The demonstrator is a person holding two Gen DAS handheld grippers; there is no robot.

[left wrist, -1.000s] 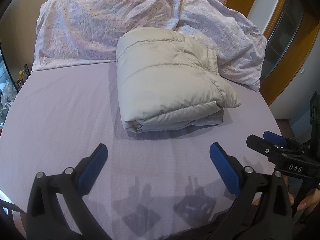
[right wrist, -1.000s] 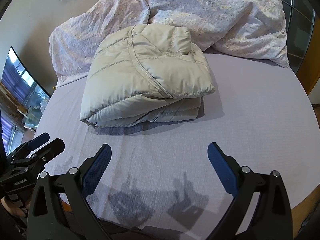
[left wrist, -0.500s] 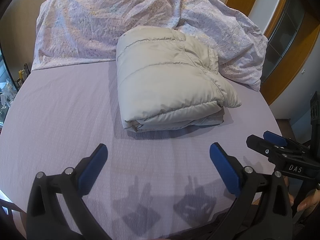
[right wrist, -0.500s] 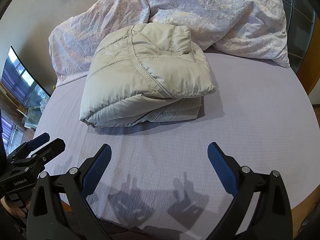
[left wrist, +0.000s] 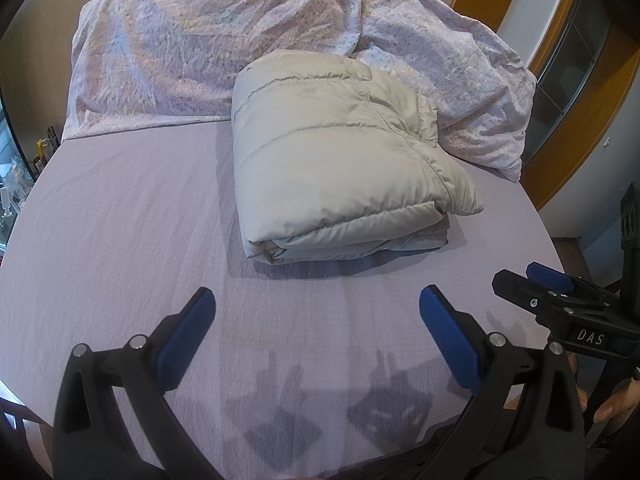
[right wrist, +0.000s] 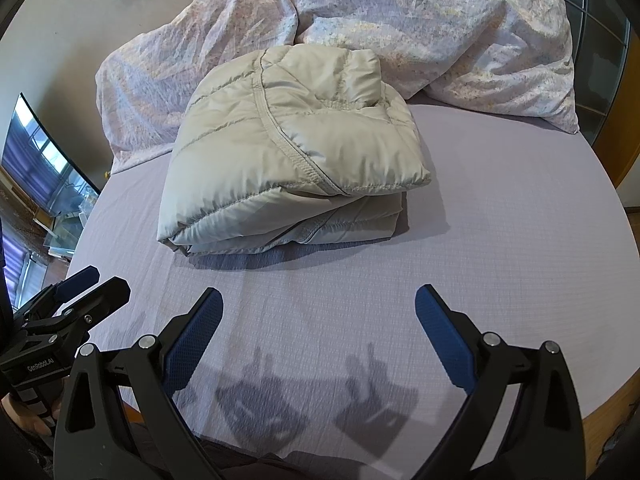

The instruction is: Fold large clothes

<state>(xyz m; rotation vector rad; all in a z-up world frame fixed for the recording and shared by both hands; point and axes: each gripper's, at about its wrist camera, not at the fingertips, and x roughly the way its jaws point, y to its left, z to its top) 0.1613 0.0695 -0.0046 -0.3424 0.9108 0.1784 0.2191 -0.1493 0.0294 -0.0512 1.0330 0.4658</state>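
A beige puffer jacket (left wrist: 340,160) (right wrist: 288,152) lies folded into a thick rectangular bundle on the lilac bed sheet (left wrist: 120,220) (right wrist: 500,220). My left gripper (left wrist: 316,312) hangs open over the sheet, a short way in front of the bundle, with nothing between its blue pads. In the same way my right gripper (right wrist: 318,312) stands open near the bed's front edge, apart from the jacket. Each gripper shows in the other's view: the right one (left wrist: 532,280) at the right edge, the left one (right wrist: 92,280) at the left edge.
A crumpled floral duvet (left wrist: 240,48) (right wrist: 400,20) is heaped behind the jacket along the head of the bed. A wooden frame (left wrist: 568,152) runs at the right. A screen (right wrist: 44,168) stands by the left wall. A hand (left wrist: 612,404) holds the right gripper's handle.
Almost nothing differs: both grippers stay open and in place, and the folded jacket lies still on the sheet.
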